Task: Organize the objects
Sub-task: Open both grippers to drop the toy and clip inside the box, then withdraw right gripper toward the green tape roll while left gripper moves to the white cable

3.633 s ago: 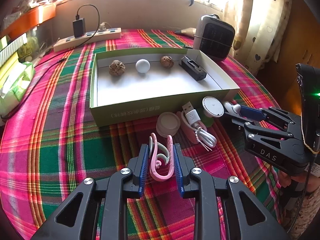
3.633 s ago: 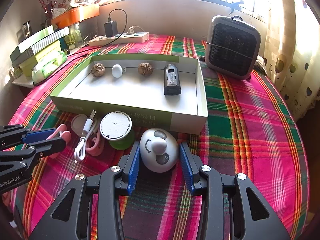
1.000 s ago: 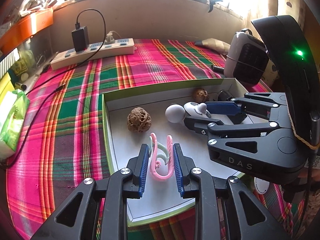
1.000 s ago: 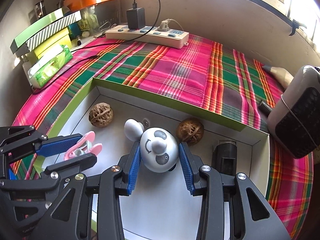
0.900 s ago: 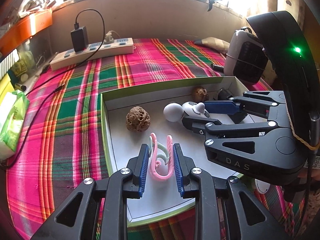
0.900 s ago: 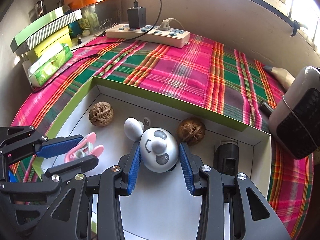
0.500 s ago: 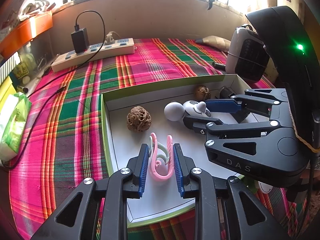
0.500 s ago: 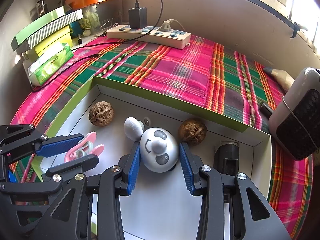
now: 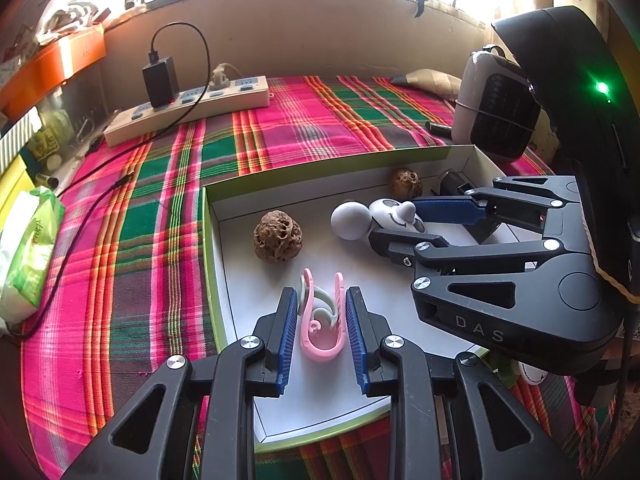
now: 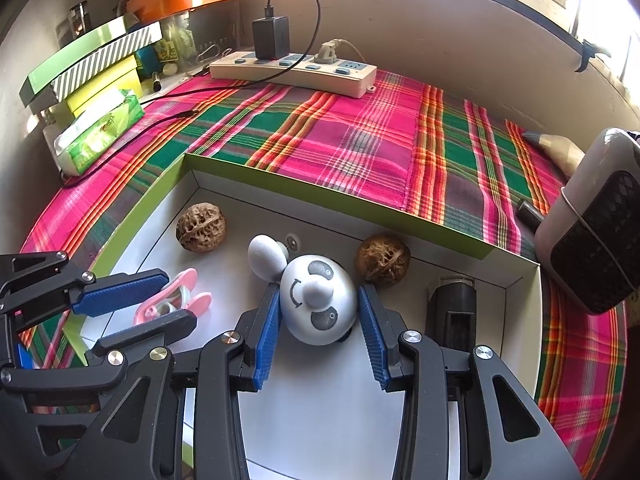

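A green-rimmed white box (image 9: 208, 240) (image 10: 320, 196) lies on the plaid cloth. My left gripper (image 9: 322, 308) (image 10: 172, 300) is over its near left part, shut on a pink clip (image 9: 320, 340) (image 10: 184, 280). To its right, my right gripper (image 10: 320, 312) (image 9: 396, 220) is shut on a white panda toy (image 10: 316, 300) (image 9: 390, 210), right beside a white ball (image 9: 350, 220) (image 10: 266, 256). Two walnuts (image 9: 277, 236) (image 9: 406, 183) and a black device (image 10: 450, 312) lie in the box. I cannot tell whether the held things touch the floor.
A power strip (image 9: 188, 106) with a charger lies by the back wall, its cable trailing left. A small heater (image 9: 496, 116) stands right of the box. A tissue pack (image 9: 24, 256) and stacked boxes (image 10: 92, 68) are at the left edge.
Since the oldest frames both grippers have carried the clip and the panda from the cloth in front of the box to over its inside. Over the last second nothing visibly moved.
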A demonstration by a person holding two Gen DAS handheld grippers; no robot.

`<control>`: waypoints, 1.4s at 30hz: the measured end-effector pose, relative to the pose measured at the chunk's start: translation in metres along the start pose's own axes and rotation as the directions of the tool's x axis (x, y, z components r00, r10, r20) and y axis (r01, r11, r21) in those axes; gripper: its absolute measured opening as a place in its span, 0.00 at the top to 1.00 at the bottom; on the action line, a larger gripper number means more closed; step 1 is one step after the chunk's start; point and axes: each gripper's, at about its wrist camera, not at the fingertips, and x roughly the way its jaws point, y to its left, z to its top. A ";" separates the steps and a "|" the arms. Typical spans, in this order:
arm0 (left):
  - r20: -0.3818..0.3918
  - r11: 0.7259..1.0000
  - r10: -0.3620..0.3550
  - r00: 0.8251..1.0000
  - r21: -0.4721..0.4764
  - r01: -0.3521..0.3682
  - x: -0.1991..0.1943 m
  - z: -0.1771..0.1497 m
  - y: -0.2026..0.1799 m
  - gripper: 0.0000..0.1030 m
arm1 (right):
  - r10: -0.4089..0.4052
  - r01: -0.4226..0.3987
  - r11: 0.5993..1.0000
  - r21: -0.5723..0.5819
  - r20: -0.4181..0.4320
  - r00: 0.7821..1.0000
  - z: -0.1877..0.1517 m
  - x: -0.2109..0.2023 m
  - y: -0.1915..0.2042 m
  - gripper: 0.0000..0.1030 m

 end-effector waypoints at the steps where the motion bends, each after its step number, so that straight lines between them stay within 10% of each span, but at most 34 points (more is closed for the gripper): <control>1: 0.001 1.000 0.001 1.000 0.001 -0.001 0.000 0.001 0.000 0.77 | -0.001 0.001 1.000 0.000 0.002 1.000 0.000 0.000 0.000 0.61; 42: 0.076 0.998 -0.007 0.997 -0.062 0.012 -0.054 -0.019 0.003 0.66 | 0.001 -0.016 0.992 0.126 0.121 0.993 -0.032 -0.063 -0.003 0.50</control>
